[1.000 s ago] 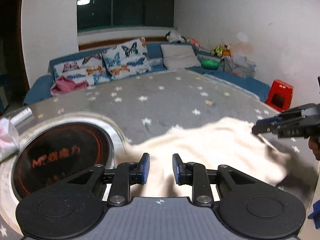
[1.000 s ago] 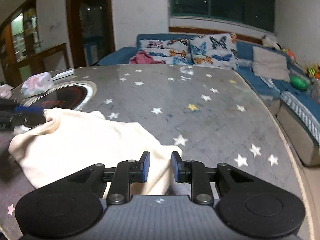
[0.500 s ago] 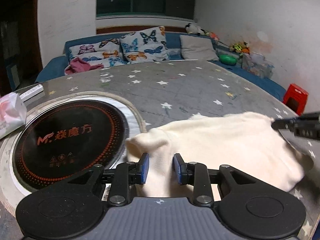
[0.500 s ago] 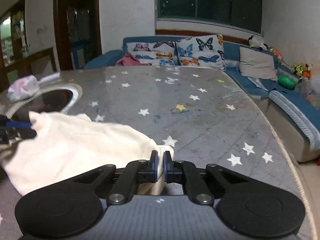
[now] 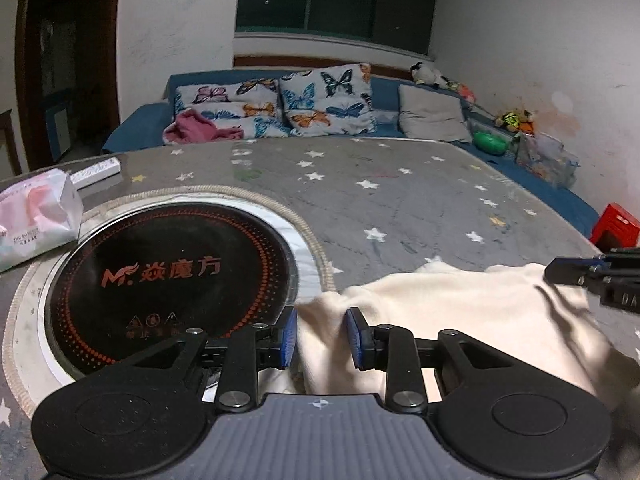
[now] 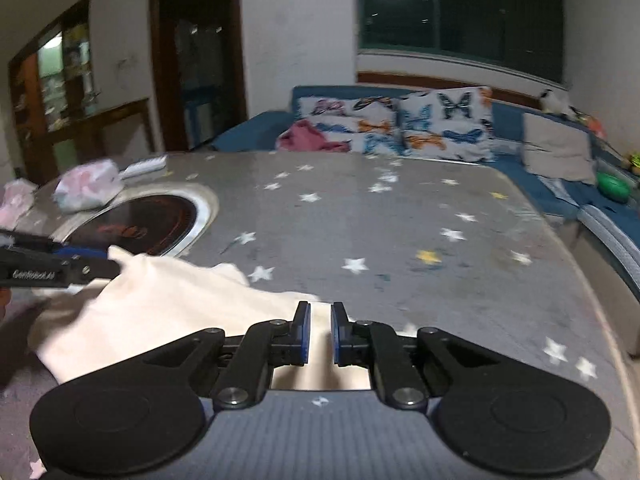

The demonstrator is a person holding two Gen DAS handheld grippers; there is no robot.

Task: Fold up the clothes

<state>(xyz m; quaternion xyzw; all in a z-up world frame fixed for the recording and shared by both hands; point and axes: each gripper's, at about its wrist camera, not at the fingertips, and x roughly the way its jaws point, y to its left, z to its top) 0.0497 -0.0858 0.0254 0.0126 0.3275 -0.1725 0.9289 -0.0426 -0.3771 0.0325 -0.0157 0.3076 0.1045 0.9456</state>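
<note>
Orange "M 焱魔方" marks the black cooktop at left; the cream garment lies lower centre, its edge between the parted left gripper and narrowly parted right gripper

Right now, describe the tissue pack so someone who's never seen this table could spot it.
Find the round black cooktop set into the grey star-patterned table. Just beyond its far-left rim sits the tissue pack: soft, pink and white, crinkly plastic. The white remote behind it is slim and rigid.
</note>
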